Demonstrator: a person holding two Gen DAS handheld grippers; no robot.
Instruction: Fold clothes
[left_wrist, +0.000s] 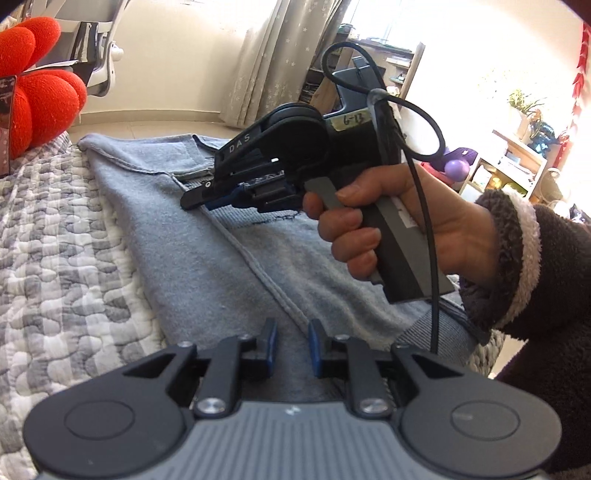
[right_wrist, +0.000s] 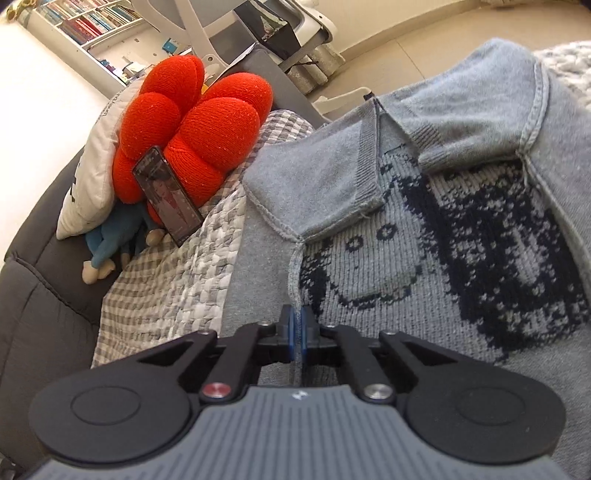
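A light blue-grey knit sweater (left_wrist: 192, 236) lies inside out on a quilted bed cover. In the right wrist view the sweater (right_wrist: 424, 236) shows a dark navy knitted pattern and both sleeves folded in over the body. My left gripper (left_wrist: 291, 349) is open, low over the sweater beside a seam. My right gripper (right_wrist: 297, 332) is shut on the sweater's side seam. The right gripper also shows in the left wrist view (left_wrist: 207, 195), held by a hand, its fingers closed down on the fabric.
The grey-and-white quilt (left_wrist: 55, 240) covers the bed. A red flower cushion (right_wrist: 192, 125), a phone (right_wrist: 166, 195), a white pillow (right_wrist: 92, 166) and a blue doll (right_wrist: 110, 240) sit at the bed's end. A chair base (right_wrist: 229, 33) and shelves (left_wrist: 517, 162) stand beyond.
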